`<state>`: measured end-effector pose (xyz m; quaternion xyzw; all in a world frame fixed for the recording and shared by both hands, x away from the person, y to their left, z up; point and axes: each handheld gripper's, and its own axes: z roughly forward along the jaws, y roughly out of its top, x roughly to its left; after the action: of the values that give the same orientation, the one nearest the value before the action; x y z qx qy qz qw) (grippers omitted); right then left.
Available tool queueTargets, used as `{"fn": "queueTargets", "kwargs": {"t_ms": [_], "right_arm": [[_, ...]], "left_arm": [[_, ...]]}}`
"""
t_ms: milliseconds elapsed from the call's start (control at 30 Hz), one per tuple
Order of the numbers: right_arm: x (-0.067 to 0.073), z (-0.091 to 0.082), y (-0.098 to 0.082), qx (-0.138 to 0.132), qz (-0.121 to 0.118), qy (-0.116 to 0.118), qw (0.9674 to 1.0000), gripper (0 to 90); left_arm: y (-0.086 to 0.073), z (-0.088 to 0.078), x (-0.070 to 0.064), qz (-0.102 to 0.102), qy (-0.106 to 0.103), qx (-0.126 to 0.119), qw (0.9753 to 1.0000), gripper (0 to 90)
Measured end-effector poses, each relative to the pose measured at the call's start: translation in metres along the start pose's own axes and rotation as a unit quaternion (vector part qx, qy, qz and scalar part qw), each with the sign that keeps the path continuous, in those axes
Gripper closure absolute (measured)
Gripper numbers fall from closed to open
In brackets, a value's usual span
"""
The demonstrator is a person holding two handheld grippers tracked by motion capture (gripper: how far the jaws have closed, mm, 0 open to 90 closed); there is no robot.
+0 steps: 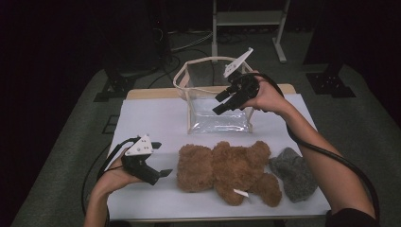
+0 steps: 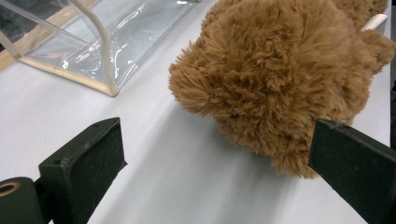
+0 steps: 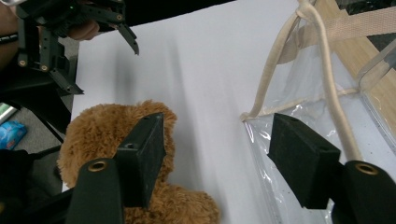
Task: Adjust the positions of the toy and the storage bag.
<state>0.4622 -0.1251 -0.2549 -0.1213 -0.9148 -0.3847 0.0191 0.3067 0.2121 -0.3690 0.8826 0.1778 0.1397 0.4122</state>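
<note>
Brown plush: one teddy bear (image 1: 227, 170) lies near the worktop's (image 1: 156, 118) front edge, beside one grey hat (image 1: 294, 173). One clear bag (image 1: 215, 101) stands behind. Left gripper (image 1: 158, 174) and right gripper (image 1: 222, 105) fingers both gape, holding nothing.

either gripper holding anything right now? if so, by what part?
Nothing is held. The left gripper has open jaws beside the fluffy brown teddy bear, not touching it. The right gripper is open too, above the clear plastic bag with beige handles.

Teddy bear (image 2: 280, 79) cropped at frame edge
</note>
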Motion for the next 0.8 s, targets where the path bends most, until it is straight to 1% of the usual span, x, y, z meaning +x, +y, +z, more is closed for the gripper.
{"fn": "queueTargets", "kwargs": {"t_ms": [133,200,367,500,633,800], "right_arm": [[-0.005,0.002,0.007,0.009,-0.002,-0.001,1.0,35.0],[-0.007,0.002,0.011,0.014,-0.004,-0.003,0.9999,35.1],[-0.015,-0.001,0.018,0.017,-0.001,-0.006,0.9998,35.7],[-0.022,-0.001,0.021,0.018,-0.004,-0.006,0.9998,36.2],[-0.031,-0.002,0.022,0.027,0.003,-0.011,0.9996,36.7],[-0.042,-0.002,0.022,0.026,0.013,-0.015,0.9995,38.6]], "left_arm": [[0.0,-0.001,0.0,0.002,0.0,0.001,1.0,2.9],[0.0,-0.002,0.0,0.0,0.0,-0.001,1.0,3.0],[-0.001,-0.003,0.0,0.002,-0.002,-0.002,1.0,2.9],[-0.001,-0.003,-0.001,0.002,-0.003,-0.001,1.0,2.9],[-0.001,-0.004,0.0,0.004,-0.004,-0.002,1.0,2.9],[-0.002,-0.004,0.0,0.002,-0.005,0.0,1.0,2.9]]}}
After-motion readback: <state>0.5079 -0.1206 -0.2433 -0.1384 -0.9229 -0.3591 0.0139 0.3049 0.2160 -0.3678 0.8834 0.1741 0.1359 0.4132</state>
